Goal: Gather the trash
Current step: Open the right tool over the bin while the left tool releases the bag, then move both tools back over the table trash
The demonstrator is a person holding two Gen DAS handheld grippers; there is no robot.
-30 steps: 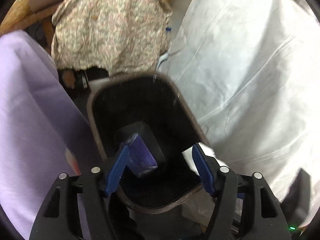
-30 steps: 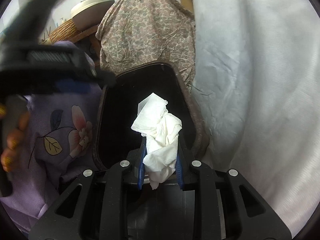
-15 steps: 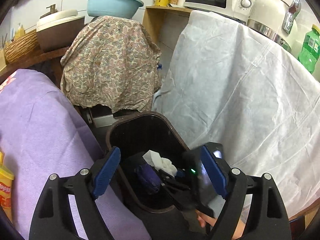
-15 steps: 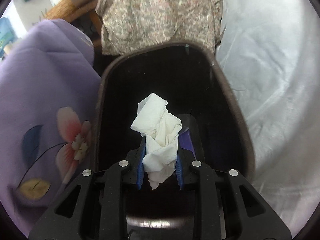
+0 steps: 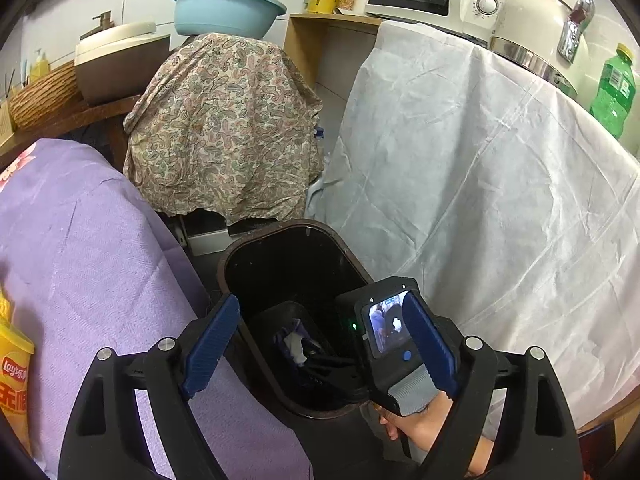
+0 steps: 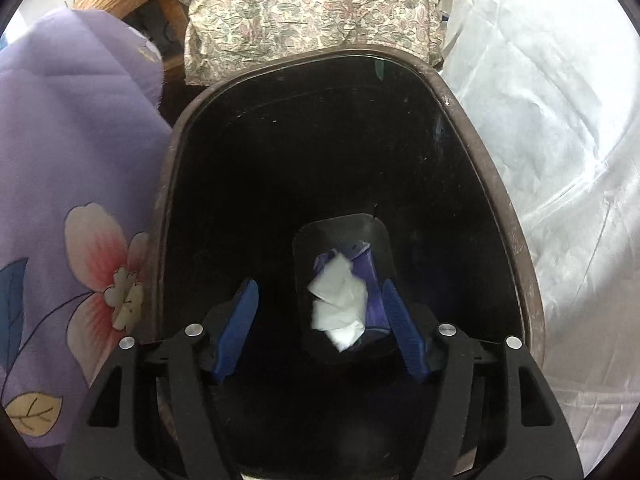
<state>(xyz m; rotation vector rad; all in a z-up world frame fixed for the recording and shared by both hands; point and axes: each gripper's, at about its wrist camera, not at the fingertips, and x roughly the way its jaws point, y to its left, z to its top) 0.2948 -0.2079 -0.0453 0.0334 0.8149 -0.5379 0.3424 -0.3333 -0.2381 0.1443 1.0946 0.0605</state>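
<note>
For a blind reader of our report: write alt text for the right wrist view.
A crumpled white tissue lies free at the bottom of a dark bin, on a purple wrapper, seen between the opening jaws of the right gripper, which touch nothing. A purple floral cloth flanks the bin on the left, a white cloth on the right.

The white tissue (image 6: 339,304) deep in the black bin (image 6: 480,152) is smeared by motion blur, and it covers most of a purple wrapper (image 6: 370,280) beneath, whose print cannot be read. In the left wrist view the right gripper's (image 5: 396,344) camera body hides the bin's near right rim, and only part of the hand (image 5: 424,428) under it shows. A yellow chip bag (image 5: 12,376) (Lay's, by its logo) is cut off at the left edge.
</note>
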